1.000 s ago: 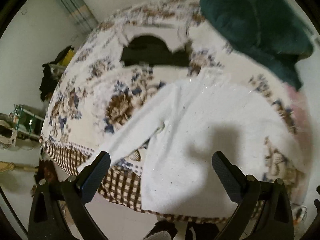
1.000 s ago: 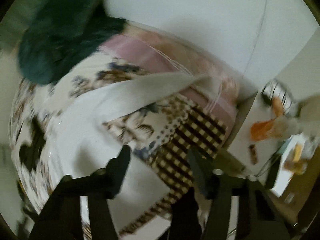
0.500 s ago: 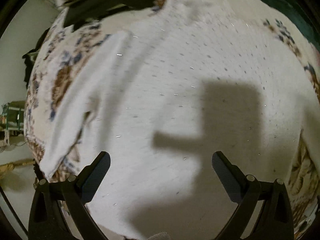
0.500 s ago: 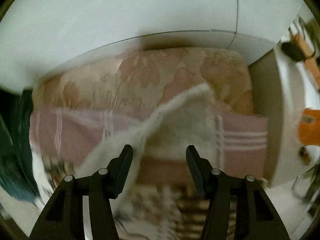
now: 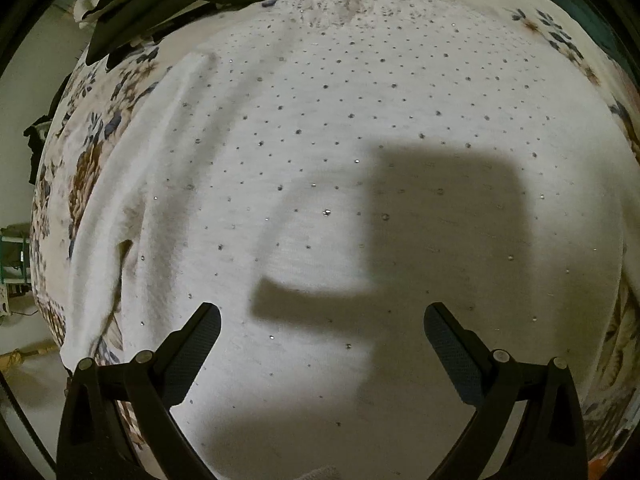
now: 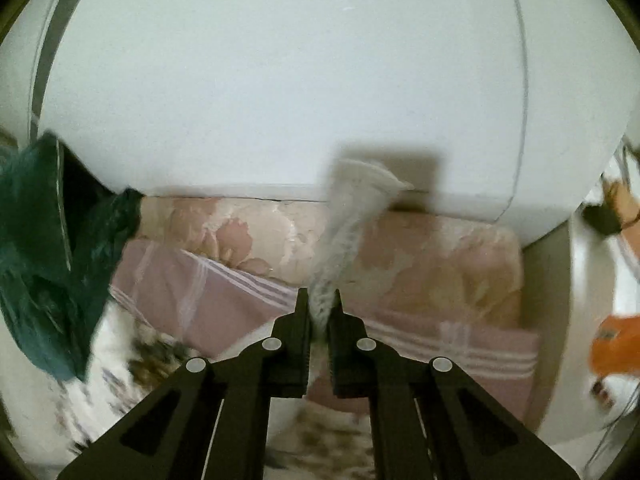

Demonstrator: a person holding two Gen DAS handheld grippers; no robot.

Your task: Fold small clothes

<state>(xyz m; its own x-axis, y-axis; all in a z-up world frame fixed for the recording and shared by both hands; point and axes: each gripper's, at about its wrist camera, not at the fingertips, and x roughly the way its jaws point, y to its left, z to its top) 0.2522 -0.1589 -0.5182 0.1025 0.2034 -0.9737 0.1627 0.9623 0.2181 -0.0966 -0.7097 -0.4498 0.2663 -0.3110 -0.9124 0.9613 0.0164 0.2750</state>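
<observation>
A white sweater (image 5: 340,152) dotted with small studs lies spread over the floral bedspread (image 5: 92,152) and fills the left wrist view. My left gripper (image 5: 322,320) hovers just above its body with the jaws wide open and nothing between them. One sleeve lies along the left edge. In the right wrist view my right gripper (image 6: 319,307) is closing, its pads pinching the white sleeve (image 6: 352,216), whose cuff stands up past the fingertips toward the wall.
Dark clothes (image 5: 160,4) lie at the far end of the bed. A dark green garment (image 6: 52,264) is heaped at the left in the right wrist view. A pink striped cloth (image 6: 224,292) and a beige pillow (image 6: 440,264) lie against the white wall. An orange object (image 6: 618,344) sits at the right.
My left gripper has come down close over the sweater and stays open. My right gripper swung toward the wall side of the bed and closed on the sleeve, which lay loose between its jaws before.
</observation>
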